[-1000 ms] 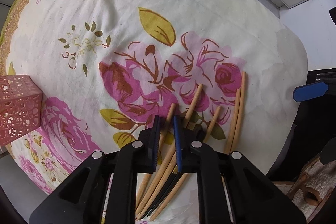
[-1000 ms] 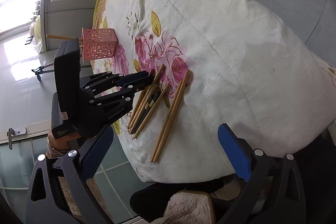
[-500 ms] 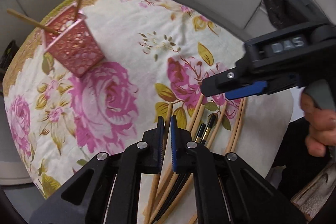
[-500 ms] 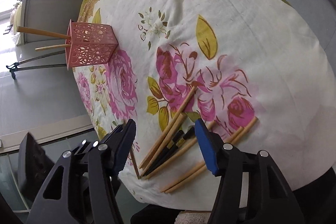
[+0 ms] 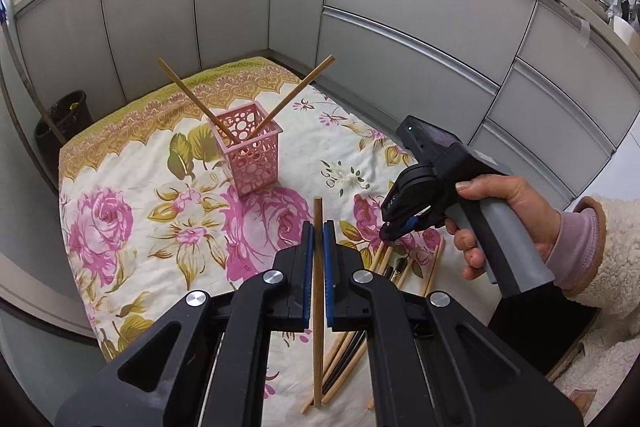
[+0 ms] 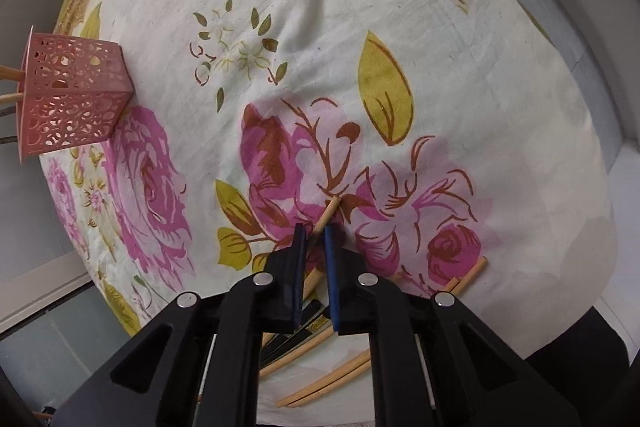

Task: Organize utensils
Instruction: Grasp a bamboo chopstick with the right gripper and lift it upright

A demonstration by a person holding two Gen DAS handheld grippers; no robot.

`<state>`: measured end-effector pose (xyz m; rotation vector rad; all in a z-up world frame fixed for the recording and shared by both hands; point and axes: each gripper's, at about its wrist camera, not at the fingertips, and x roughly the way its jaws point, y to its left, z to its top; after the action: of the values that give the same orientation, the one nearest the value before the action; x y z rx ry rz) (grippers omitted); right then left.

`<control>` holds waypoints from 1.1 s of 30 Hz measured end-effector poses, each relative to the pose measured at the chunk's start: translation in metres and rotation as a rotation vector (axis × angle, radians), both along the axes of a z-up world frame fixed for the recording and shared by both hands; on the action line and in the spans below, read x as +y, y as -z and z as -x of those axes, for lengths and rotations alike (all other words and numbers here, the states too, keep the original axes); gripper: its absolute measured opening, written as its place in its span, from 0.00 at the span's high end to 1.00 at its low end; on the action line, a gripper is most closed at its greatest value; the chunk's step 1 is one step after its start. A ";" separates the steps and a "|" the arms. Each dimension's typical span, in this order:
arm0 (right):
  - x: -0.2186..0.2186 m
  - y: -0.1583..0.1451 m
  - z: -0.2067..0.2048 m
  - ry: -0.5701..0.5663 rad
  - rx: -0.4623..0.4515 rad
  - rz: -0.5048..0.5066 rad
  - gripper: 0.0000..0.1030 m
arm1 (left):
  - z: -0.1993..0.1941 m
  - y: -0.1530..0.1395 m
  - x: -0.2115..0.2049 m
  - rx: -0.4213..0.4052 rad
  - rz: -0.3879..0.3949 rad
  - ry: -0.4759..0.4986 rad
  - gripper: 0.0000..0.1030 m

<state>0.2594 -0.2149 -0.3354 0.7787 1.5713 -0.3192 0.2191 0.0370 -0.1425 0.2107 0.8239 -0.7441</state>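
Grey cabinet fronts (image 5: 400, 39) wrap around a desk draped in a cream cloth printed with pink roses (image 5: 132, 227). Lifted clear of it, one light wooden chopstick (image 5: 318, 291) is pinched between the left gripper's (image 5: 318, 227) fingers. Toward the far end stands a pink perforated square holder (image 5: 252, 151) with two chopsticks leaning out. At the near edge, the right gripper's (image 6: 316, 231) fingers are closing around one stick of the loose pile of wooden and black chopsticks (image 6: 320, 343). No writing is legible.
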 end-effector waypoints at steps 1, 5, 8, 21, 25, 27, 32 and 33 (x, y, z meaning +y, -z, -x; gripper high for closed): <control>0.006 0.000 -0.002 -0.028 0.005 0.038 0.91 | 0.000 0.000 0.002 -0.004 0.006 -0.004 0.96; 0.018 0.000 0.002 -0.026 -0.066 0.026 1.00 | 0.002 -0.008 0.013 -0.026 0.033 -0.037 0.96; 0.025 -0.010 0.010 -0.035 -0.146 0.020 1.00 | 0.004 -0.009 0.018 -0.035 0.042 -0.050 0.96; 0.033 -0.106 0.044 -0.130 -0.370 0.051 0.99 | 0.038 -0.031 0.032 -0.083 0.134 -0.130 0.96; 0.019 -0.075 0.036 -0.115 -0.224 0.006 0.99 | 0.050 -0.044 0.035 -0.116 0.175 -0.137 0.96; 0.015 -0.055 0.031 -0.125 -0.140 0.002 0.94 | 0.055 -0.052 0.038 -0.144 0.189 -0.138 0.96; -0.015 -0.034 0.039 -0.082 -0.018 0.018 0.92 | 0.066 -0.065 0.049 -0.195 0.220 -0.124 0.96; -0.021 -0.031 0.044 -0.074 0.010 0.029 0.91 | 0.067 -0.066 0.050 -0.202 0.224 -0.118 0.96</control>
<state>0.2150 -0.2359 -0.3042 0.6962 1.5971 -0.2917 0.1521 0.0870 -0.0763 0.0344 0.5517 -0.6857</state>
